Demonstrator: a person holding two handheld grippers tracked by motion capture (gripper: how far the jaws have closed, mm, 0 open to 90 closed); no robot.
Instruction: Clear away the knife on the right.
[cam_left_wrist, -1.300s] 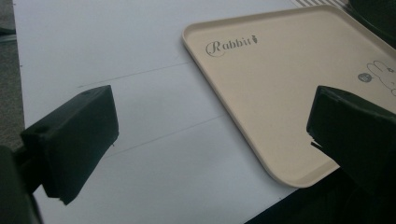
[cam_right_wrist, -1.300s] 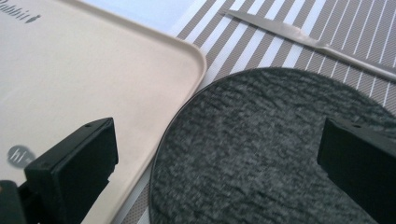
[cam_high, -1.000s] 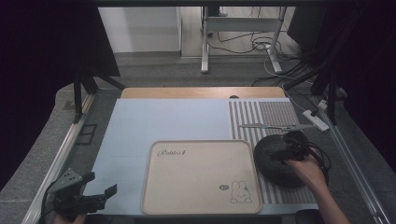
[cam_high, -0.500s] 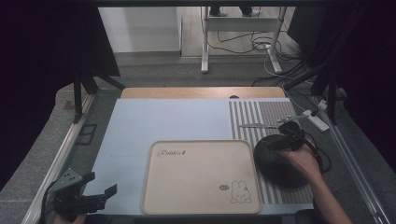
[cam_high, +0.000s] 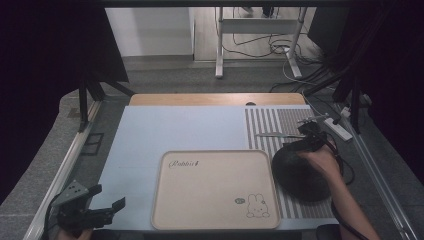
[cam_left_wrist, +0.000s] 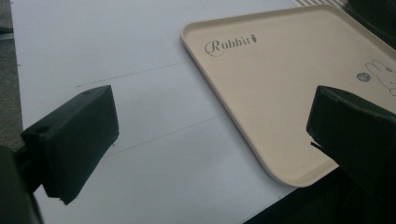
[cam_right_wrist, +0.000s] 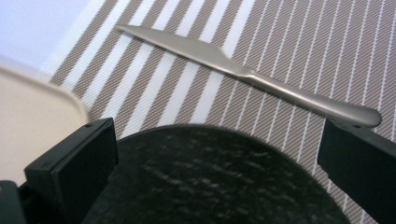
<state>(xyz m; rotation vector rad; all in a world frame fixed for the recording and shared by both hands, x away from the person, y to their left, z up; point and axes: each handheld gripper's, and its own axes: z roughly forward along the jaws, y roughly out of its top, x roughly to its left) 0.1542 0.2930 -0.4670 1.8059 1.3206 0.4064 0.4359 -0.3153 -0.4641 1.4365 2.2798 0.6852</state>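
Now right claw (cam_high: 311, 131), jaws wide, empty, has advanced over plate (cam_high: 300, 172) toward knife (cam_right_wrist: 252, 74) near worktop's right edge; likely knife pickup next. Left claw (cam_high: 107, 210) open, idle, near-left corner.

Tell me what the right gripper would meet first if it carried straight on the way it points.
Probably the table knife: it lies across the striped placemat just beyond the dark plate that the open right gripper hangs over. Height is unclear, so it might pass above.

A plate (cam_right_wrist: 210, 177) lies directly under the right gripper (cam_right_wrist: 215, 154), a knife (cam_right_wrist: 243, 70) just beyond it on the striped mat (cam_right_wrist: 327, 56), a tray (cam_right_wrist: 32, 121) to its left.
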